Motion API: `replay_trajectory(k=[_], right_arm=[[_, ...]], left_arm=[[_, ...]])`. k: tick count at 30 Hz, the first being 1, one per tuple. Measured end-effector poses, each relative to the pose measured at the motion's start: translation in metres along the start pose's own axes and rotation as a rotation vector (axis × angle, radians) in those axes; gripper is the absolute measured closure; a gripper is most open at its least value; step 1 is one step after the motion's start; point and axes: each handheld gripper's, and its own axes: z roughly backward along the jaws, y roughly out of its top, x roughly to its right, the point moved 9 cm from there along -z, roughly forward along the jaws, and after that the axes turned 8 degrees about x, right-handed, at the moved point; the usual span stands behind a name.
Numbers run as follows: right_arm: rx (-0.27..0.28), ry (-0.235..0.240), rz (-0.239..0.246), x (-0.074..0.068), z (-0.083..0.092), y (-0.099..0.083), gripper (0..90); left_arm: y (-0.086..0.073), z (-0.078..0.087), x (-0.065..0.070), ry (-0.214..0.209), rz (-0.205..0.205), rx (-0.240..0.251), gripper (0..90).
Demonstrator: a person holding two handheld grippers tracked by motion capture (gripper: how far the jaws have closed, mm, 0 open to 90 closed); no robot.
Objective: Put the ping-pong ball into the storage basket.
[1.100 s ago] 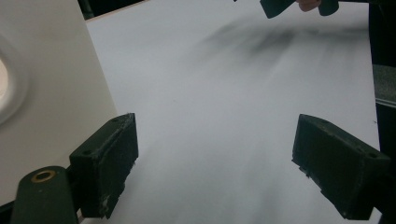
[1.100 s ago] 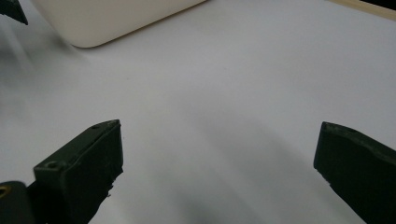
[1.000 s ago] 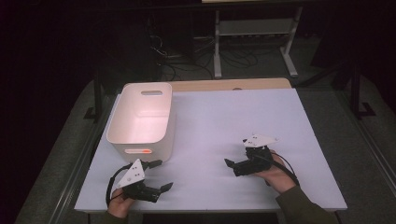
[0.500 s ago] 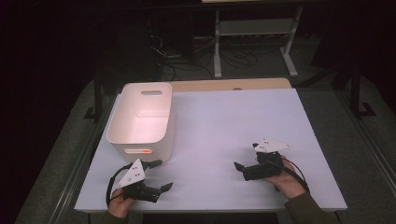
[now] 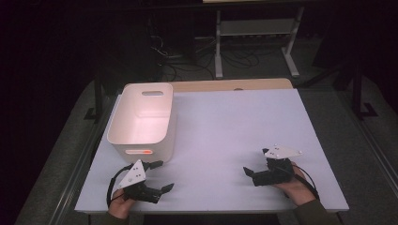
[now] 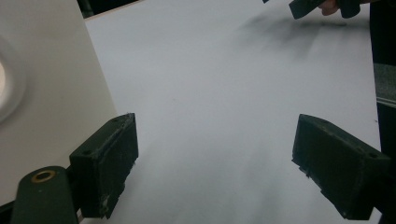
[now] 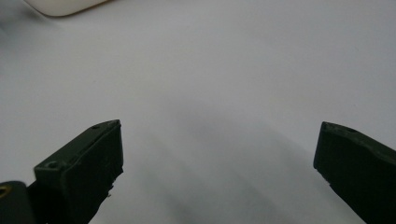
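Note:
A white plastic bin (image 5: 141, 119) stands on the left side of the white table (image 5: 225, 117). My left gripper (image 5: 164, 175) rests near the front left edge, just in front of the bin, open and empty. In the left gripper view its jaws (image 6: 215, 163) stand wide apart over bare tabletop, with the bin wall (image 6: 46, 93) close on the left. My right gripper (image 5: 256, 161) lies near the front right of the table, pointing left, also open. The right gripper view has its jaws (image 7: 217, 163) spread over the bare surface, holding nothing, with a corner of the bin (image 7: 60, 5) far off.
The bin has a handle slot at its far end and looks hollow inside. A metal shelf frame (image 5: 256, 35) and cables stand on the dark floor beyond the table. The other gripper (image 6: 317, 5) sits at the top right of the left gripper view.
My right gripper has slid to the right and a little toward the front edge. The left gripper and the bin have stayed put.

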Motion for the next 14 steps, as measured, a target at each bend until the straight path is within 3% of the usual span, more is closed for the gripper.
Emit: replay_trajectory(k=[14], right_arm=[[-0.023,-0.027,-0.002,0.0080,0.0011,-0.0089,1.0]], left_arm=[[-0.0001,0.0000,0.0002,-0.001,-0.003,-0.002,14.1]])
